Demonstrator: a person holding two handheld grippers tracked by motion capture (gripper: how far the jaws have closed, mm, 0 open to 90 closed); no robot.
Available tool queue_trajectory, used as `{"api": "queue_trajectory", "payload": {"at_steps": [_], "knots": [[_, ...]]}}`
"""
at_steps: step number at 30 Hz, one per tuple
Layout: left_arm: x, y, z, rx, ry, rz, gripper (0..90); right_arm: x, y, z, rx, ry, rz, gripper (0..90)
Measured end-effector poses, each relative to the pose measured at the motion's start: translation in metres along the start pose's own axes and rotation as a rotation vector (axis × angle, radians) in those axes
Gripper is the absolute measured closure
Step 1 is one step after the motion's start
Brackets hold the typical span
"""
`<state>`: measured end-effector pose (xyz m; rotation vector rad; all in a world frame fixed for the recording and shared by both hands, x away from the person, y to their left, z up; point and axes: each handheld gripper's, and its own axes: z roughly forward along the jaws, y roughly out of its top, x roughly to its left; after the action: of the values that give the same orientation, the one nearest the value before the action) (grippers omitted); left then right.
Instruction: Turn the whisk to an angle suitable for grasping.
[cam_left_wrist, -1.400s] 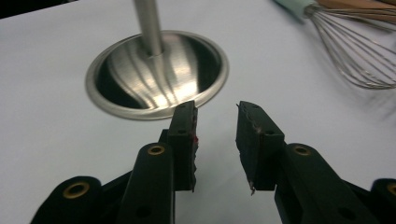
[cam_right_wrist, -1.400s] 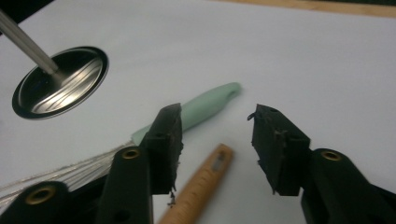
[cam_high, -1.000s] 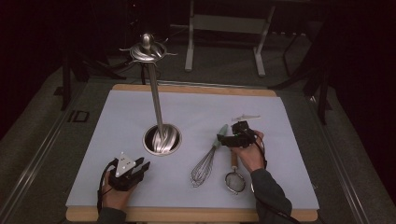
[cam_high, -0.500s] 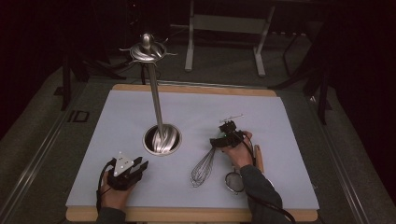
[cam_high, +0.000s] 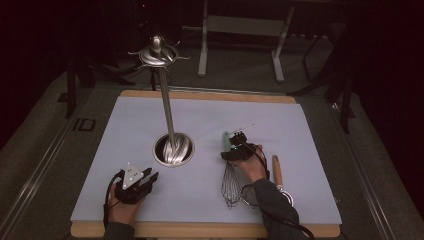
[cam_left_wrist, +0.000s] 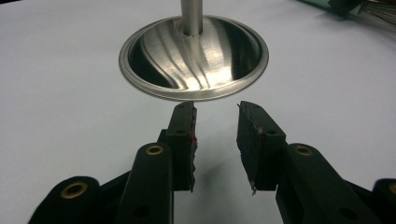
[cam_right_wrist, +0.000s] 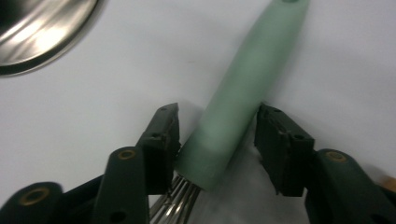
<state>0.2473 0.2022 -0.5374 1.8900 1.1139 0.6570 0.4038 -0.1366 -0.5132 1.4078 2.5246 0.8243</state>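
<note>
**Whisk pick-up — gripper in place, grasp not yet made**

Right gripper is straddling the whisk at the lower end of its pale green handle, just above where the wires start. Its jaws have just been closing with the handle between them, but a gap is showing on each side — pads not yet pressing. Whisk is lying flat on the white sheet covering the bench, handle pointing away from the person, wire head toward them. A wooden-handled strainer is lying just beside it.

Left gripper is resting near the front edge, jaws apart and holding nothing, facing the steel stand — round dished base, tall post, hooked crown on top.

Judging progress: approach done; closing, lifting and any hanging on the stand are all remaining
</note>
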Motion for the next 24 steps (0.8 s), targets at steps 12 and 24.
{"api": "queue_trajectory", "payload": {"at_steps": [12, 24], "knots": [[0.003, 0.0, -0.001, -0.009, 0.027, -0.011, 65.2, 0.029, 0.01, 0.011, 0.072, 0.192, -0.06, 59.4], [0.004, 0.0, -0.001, -0.014, 0.036, -0.017, 65.1, 0.052, 0.023, 0.016, 0.142, 0.271, -0.124, 65.6]]}}
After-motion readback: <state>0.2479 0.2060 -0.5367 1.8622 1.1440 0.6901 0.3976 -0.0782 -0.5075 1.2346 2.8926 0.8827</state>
